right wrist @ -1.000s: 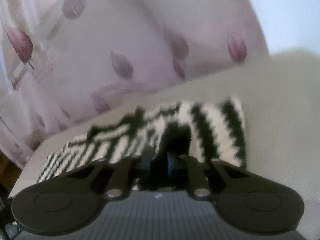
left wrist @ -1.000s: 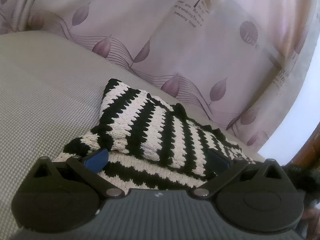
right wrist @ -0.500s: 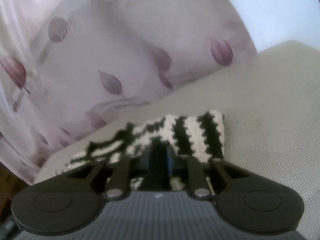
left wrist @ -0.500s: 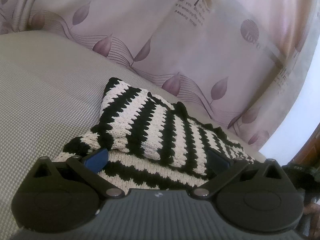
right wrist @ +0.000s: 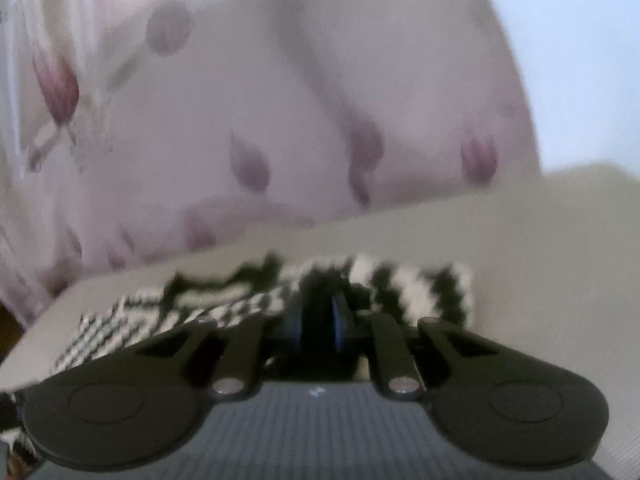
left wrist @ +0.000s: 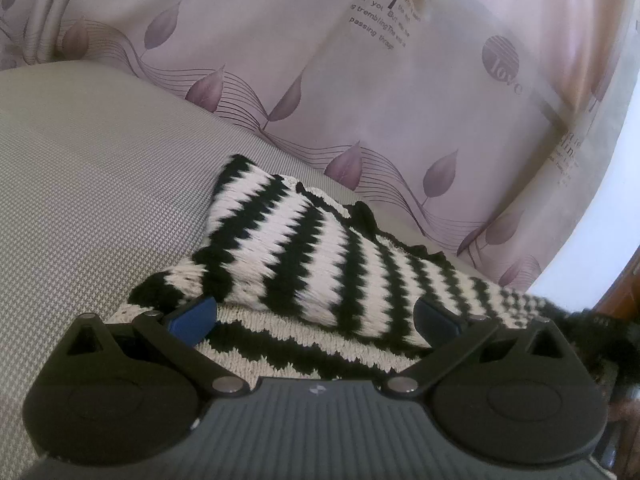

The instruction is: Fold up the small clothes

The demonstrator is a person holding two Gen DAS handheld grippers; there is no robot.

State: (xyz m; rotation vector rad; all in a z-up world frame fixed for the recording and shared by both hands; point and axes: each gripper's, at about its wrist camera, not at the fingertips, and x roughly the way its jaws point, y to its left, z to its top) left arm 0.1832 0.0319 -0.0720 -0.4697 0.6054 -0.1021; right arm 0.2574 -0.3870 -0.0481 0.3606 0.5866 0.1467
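A black-and-white striped knit garment [left wrist: 304,264] lies partly folded on the grey woven surface [left wrist: 80,208]. A folded flap rests raised over its lower layer. My left gripper [left wrist: 316,316] is open, its blue-padded fingers spread on either side of the near edge of the garment, holding nothing. In the blurred right wrist view my right gripper [right wrist: 318,312] is shut on a dark edge of the same garment [right wrist: 400,280], which stretches away to the left.
A pale curtain [left wrist: 360,80] printed with purple leaves and text hangs right behind the surface; it also shows in the right wrist view [right wrist: 240,120]. Bare grey surface [right wrist: 540,260] lies to the right of the garment.
The right gripper has kept hold of the garment edge and carried it lower and forward; the garment now looks flatter. The left gripper has stayed open and nearly still.
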